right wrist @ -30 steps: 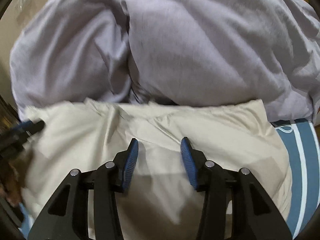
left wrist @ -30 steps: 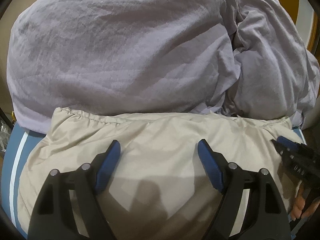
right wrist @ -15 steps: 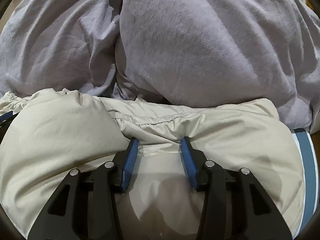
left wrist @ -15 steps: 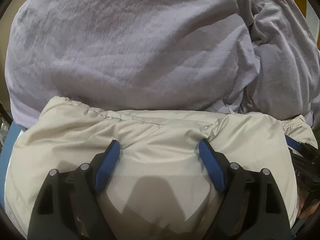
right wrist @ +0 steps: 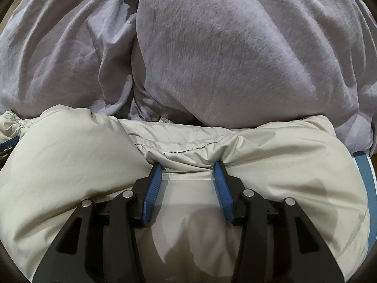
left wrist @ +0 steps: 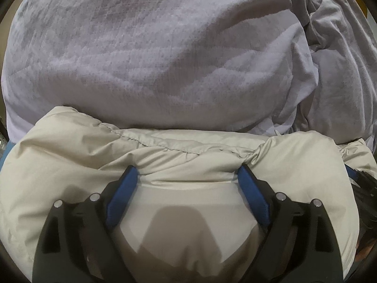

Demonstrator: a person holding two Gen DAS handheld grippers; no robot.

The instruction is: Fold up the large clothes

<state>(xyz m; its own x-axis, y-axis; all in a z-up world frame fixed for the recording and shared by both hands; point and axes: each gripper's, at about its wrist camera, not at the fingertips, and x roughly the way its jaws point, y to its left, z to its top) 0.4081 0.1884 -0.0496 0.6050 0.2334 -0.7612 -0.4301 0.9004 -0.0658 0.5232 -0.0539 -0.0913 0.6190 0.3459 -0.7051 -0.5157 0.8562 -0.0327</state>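
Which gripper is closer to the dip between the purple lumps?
Right. The dip lies ahead, just left of the right gripper. It is far off to the right of the left gripper, whose jaws have just been opening, jacket between them.

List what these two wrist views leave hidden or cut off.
- Left wrist view: the near part of the beige jacket lies under the left tongs.
- Same view: the right tongs are cut off by the right edge.
- Right wrist view: the jacket's far edge runs under the lavender bedding.
- Both views: the striped blue surface shows only as slivers beside the jacket.
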